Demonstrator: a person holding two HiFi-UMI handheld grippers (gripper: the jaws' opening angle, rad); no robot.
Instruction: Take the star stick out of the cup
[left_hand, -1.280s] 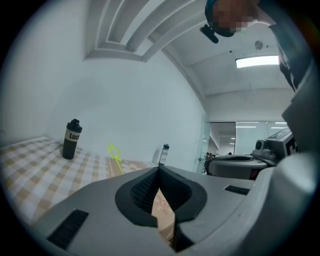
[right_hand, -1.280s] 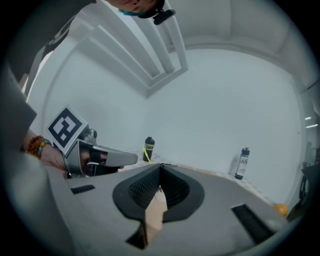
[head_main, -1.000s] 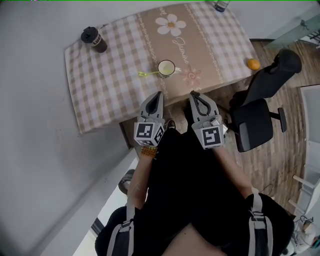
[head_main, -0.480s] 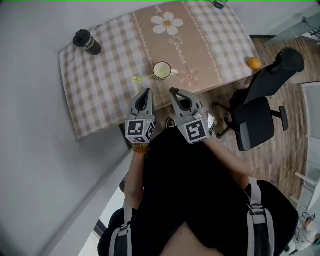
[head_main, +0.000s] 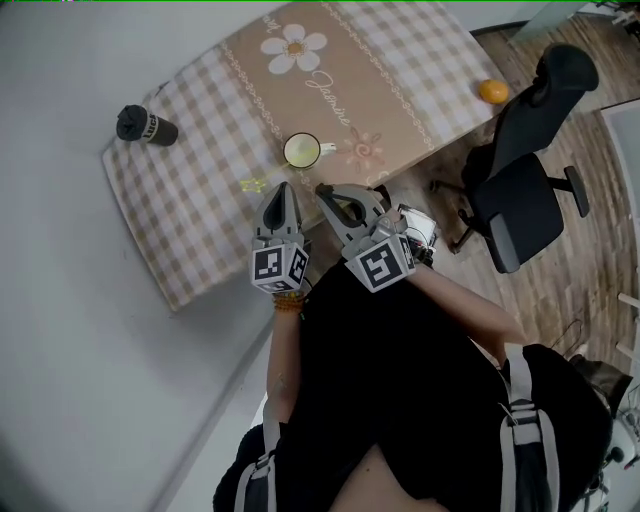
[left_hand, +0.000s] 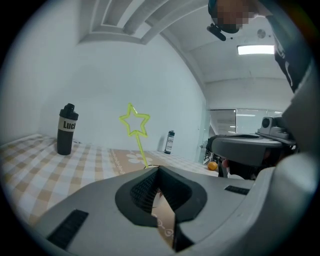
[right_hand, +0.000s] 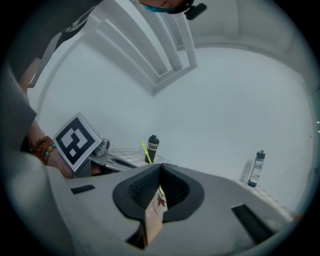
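A pale cup (head_main: 301, 150) stands on the checked tablecloth near the table's front edge. The yellow star stick (head_main: 255, 183) leans out of it toward the left, and its star (left_hand: 134, 121) shows high above the jaws in the left gripper view. My left gripper (head_main: 282, 189) hovers just short of the star, jaws together and empty. Beside it my right gripper (head_main: 323, 190) sits just in front of the cup, also shut on nothing. In the right gripper view the stick (right_hand: 146, 151) rises past the jaw tips. Both gripper views have the cup hidden behind the jaws.
A black bottle (head_main: 146, 126) stands at the table's far left corner, and a small bottle (left_hand: 170, 142) at the far edge. An orange (head_main: 492, 91) lies at the right corner. A black office chair (head_main: 530, 170) stands right of the table (head_main: 190, 260).
Both grippers have come closer to the cup and the star stick. The right one has swung left toward the left gripper. The cup and stick stay where they were.
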